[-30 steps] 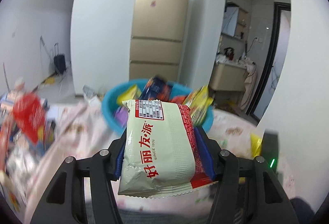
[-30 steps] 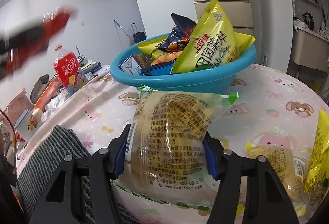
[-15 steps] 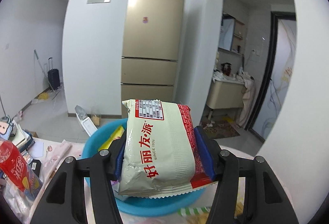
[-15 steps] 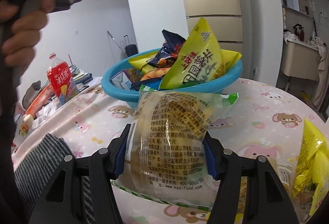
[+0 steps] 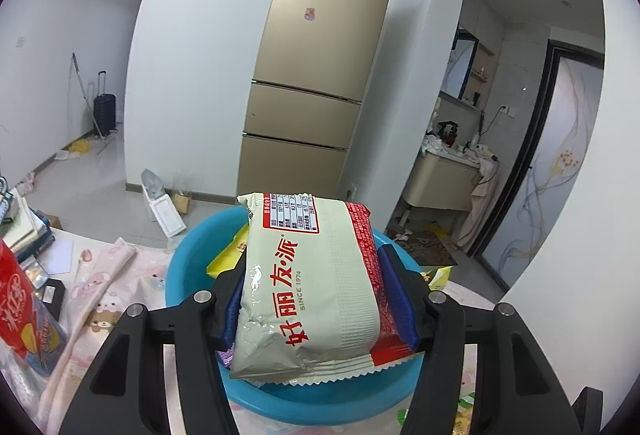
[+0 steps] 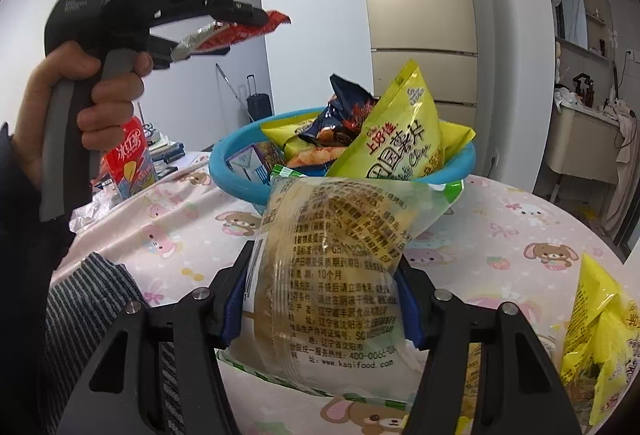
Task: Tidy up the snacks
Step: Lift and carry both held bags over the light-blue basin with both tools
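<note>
My left gripper [image 5: 316, 299] is shut on a cream and red pie packet [image 5: 308, 291] and holds it above the blue basin [image 5: 188, 263]. In the right wrist view the left gripper [image 6: 224, 31] hangs high at the left with that packet [image 6: 236, 35] in it. My right gripper [image 6: 320, 299] is shut on a clear cake packet [image 6: 332, 271] with a green edge, low over the table, in front of the blue basin [image 6: 228, 171]. The basin holds several snack bags, among them a yellow chip bag [image 6: 400, 139] and a dark blue bag [image 6: 348, 103].
The round table carries a pink bear-print cloth [image 6: 520, 231]. A red drink bottle [image 6: 130, 159] and stacked books stand at the left. Yellow snack bags [image 6: 600, 335] lie at the right. A striped cloth [image 6: 96, 299] lies at the near left. A gold fridge [image 5: 316, 75] stands behind.
My left gripper has risen with the pie packet and moved over the basin. The right gripper has shifted a little nearer to the basin, with the cake packet still in it.
</note>
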Tool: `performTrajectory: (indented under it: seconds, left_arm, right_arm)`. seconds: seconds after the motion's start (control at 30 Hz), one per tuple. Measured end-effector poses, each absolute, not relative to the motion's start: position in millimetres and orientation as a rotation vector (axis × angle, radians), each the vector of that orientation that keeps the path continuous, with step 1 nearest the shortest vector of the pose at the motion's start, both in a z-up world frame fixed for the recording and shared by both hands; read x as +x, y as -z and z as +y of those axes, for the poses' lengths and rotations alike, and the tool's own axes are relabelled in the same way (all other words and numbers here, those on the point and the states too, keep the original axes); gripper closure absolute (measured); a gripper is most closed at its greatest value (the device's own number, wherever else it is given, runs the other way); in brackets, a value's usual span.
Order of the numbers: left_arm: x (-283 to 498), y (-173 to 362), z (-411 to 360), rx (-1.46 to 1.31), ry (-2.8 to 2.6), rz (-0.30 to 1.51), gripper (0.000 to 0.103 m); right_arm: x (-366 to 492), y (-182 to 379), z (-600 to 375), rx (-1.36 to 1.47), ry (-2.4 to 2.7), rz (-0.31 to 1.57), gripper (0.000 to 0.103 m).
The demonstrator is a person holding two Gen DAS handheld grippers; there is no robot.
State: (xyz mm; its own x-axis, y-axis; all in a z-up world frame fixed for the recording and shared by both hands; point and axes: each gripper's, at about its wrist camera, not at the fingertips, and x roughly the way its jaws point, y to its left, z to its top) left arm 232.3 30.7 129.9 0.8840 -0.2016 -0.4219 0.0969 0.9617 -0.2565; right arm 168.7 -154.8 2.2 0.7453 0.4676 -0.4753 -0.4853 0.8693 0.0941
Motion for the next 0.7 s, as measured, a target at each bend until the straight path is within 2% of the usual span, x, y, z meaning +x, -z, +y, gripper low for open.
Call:
performTrajectory:
  seconds: [0.3,0.7]
  left_arm:
    - [233,-124,19,-0.174,0.157,0.46,0.042]
    - [240,-118,44,-0.221,0.115,0.473,0.042]
  right_arm:
    - [164,-55,-158,-0.099,-0.468,0.368,0.043]
    - [220,-129,-146,-0.044,-0.449,0.271,0.043]
